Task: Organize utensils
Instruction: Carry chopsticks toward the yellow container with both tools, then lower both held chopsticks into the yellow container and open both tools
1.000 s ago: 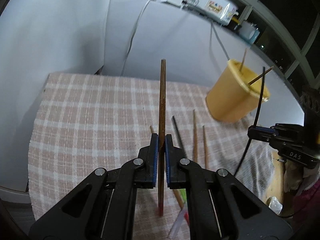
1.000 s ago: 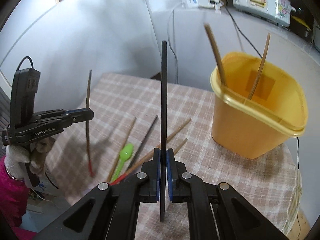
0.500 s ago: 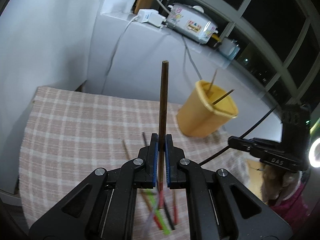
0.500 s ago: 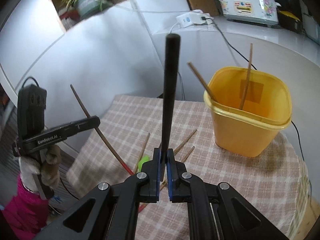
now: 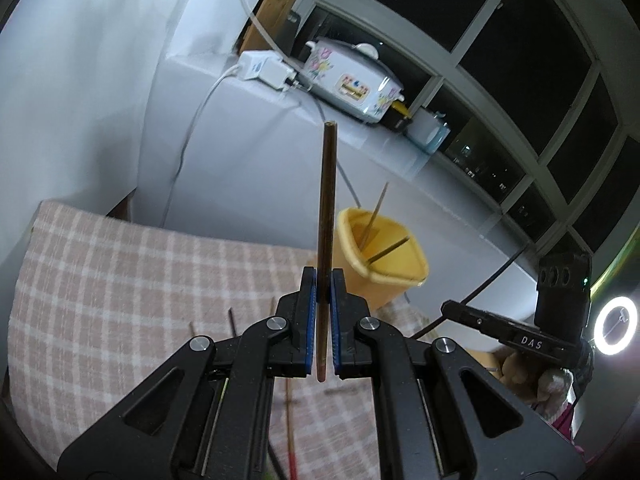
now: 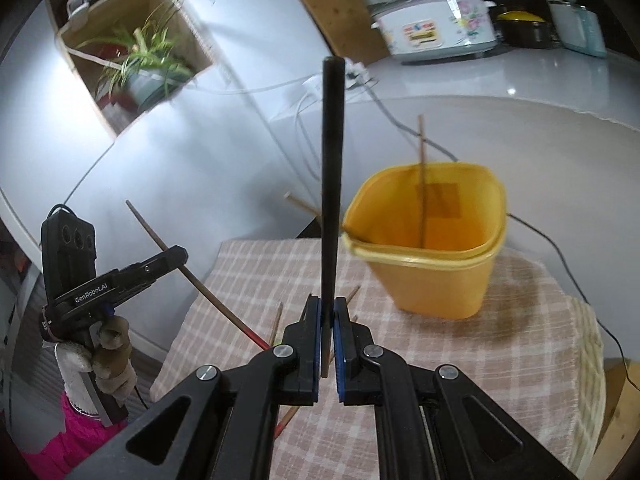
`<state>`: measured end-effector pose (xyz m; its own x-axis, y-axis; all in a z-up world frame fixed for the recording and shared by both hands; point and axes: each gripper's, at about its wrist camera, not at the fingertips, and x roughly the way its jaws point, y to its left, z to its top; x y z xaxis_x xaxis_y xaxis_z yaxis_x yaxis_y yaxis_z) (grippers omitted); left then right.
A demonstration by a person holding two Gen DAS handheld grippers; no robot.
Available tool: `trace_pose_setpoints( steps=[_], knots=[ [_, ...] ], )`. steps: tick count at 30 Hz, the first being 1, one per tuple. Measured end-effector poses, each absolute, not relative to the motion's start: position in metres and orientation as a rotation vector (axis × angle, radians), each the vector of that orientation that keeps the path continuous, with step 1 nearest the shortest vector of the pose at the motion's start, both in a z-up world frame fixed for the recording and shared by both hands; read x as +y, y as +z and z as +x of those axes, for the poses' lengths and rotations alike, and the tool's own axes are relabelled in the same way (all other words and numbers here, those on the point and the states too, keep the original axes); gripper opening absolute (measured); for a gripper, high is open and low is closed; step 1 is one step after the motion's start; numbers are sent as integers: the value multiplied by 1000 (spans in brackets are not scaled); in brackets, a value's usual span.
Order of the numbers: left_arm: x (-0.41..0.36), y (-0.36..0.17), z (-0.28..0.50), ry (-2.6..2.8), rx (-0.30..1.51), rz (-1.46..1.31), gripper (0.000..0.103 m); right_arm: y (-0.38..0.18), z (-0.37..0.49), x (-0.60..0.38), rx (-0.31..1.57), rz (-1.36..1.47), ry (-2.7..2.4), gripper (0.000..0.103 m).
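Note:
My left gripper (image 5: 323, 276) is shut on a brown chopstick (image 5: 326, 200) that stands upright between the jaws, raised above the table. My right gripper (image 6: 327, 304) is shut on a black chopstick (image 6: 332, 168), also upright. The yellow bin (image 6: 432, 256) stands at the table's far side and holds two wooden chopsticks (image 6: 422, 184); it also shows in the left wrist view (image 5: 380, 260). Several chopsticks (image 6: 276, 322) lie on the checked cloth (image 6: 460, 352) below the grippers. The left gripper shows in the right wrist view (image 6: 176, 256), the right one in the left wrist view (image 5: 448, 308).
A white counter (image 5: 280, 140) behind the table carries a rice cooker (image 5: 352, 82) and a power strip (image 5: 264, 70) with hanging cables. A potted plant (image 6: 148, 64) sits in a wall niche. A ring light (image 5: 616, 326) glows at the right.
Both grippers have risen and tilted up, each still holding its chopstick. The bin now lies lower and farther in both views, and the table chopsticks have dropped toward the frame bottoms.

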<state>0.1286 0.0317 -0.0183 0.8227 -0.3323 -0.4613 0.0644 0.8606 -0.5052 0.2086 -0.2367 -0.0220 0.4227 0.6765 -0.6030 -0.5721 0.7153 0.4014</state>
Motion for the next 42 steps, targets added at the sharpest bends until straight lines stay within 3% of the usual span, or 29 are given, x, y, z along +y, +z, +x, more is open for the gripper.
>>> trace_pose_setpoints(
  steps=[23, 42],
  knots=[
    [2, 43, 206, -166, 419, -486, 4, 32, 225, -292, 656, 233, 714, 3],
    [-24, 24, 249, -180, 482, -489, 4, 58, 247, -299, 544, 238, 623, 3]
  ],
)
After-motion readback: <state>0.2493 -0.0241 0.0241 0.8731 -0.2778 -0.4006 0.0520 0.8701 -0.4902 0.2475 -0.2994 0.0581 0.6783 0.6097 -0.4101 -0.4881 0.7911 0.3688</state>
